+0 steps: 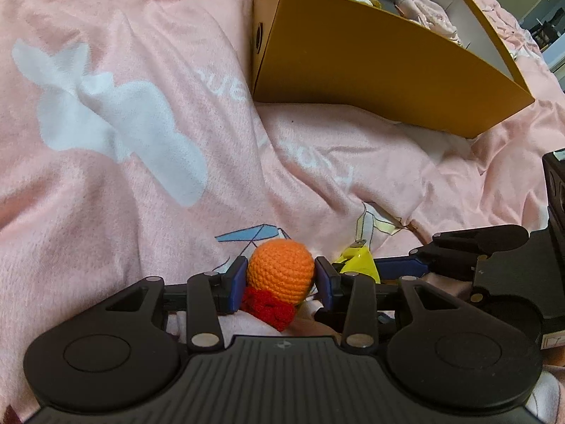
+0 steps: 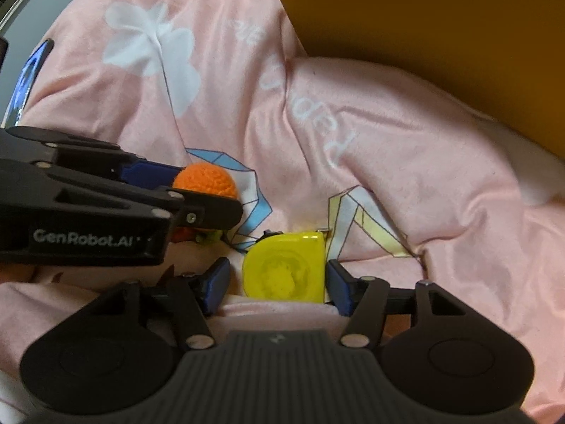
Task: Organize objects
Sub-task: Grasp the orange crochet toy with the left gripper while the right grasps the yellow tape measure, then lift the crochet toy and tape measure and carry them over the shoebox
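An orange crocheted toy with a red knitted part sits between the blue pads of my left gripper, and both pads press its sides. The right wrist view shows that toy held in the left gripper just above the pink blanket. A yellow tape measure lies on the blanket between the fingers of my right gripper. The right pad is against it, while a gap shows at the left pad. From the left wrist view the tape measure peeks out beside the toy.
A mustard cardboard box, open on top, holds several items and stands on the pink blanket beyond both grippers. Its wall fills the upper right of the right wrist view. A black device is at the right edge.
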`<state>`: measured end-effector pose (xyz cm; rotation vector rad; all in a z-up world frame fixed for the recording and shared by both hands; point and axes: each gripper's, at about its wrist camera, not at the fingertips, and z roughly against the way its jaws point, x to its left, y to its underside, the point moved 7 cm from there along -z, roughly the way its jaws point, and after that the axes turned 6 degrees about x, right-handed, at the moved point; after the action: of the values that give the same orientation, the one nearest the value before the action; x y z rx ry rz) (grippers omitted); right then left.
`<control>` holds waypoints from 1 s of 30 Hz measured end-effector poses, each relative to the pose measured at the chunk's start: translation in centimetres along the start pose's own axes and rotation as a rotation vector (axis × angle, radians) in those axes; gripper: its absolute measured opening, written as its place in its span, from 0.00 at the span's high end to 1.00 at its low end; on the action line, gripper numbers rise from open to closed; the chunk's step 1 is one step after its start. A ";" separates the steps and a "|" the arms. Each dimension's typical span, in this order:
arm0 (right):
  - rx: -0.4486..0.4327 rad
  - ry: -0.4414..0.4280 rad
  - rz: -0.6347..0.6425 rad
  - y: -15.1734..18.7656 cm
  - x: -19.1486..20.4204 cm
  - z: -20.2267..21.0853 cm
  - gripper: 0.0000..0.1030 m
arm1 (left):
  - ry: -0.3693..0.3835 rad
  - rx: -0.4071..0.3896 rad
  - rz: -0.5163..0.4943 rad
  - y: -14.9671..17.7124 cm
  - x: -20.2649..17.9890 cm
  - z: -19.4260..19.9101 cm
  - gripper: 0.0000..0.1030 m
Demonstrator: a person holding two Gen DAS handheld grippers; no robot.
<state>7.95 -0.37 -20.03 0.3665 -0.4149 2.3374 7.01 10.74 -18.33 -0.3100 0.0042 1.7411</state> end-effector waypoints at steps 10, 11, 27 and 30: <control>-0.090 0.032 -0.029 0.4 -0.7 2.2 0.49 | 0.027 -0.037 -0.009 -0.1 -0.2 0.6 0.56; -0.110 0.043 -0.036 0.4 -0.9 2.8 0.49 | 0.038 -0.053 -0.014 -0.2 -0.4 0.8 0.56; -0.399 0.192 -0.001 -1.8 -3.3 14.2 0.49 | 0.234 -0.284 -0.134 -4.9 -6.3 8.5 0.56; -0.424 0.240 0.031 -2.1 -3.9 16.1 0.49 | 0.278 -0.298 -0.157 -6.4 -7.7 9.5 0.56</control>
<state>14.41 -7.62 -6.47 -0.1224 -0.7794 2.2127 12.46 6.18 -6.51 -0.7506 -0.0765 1.5303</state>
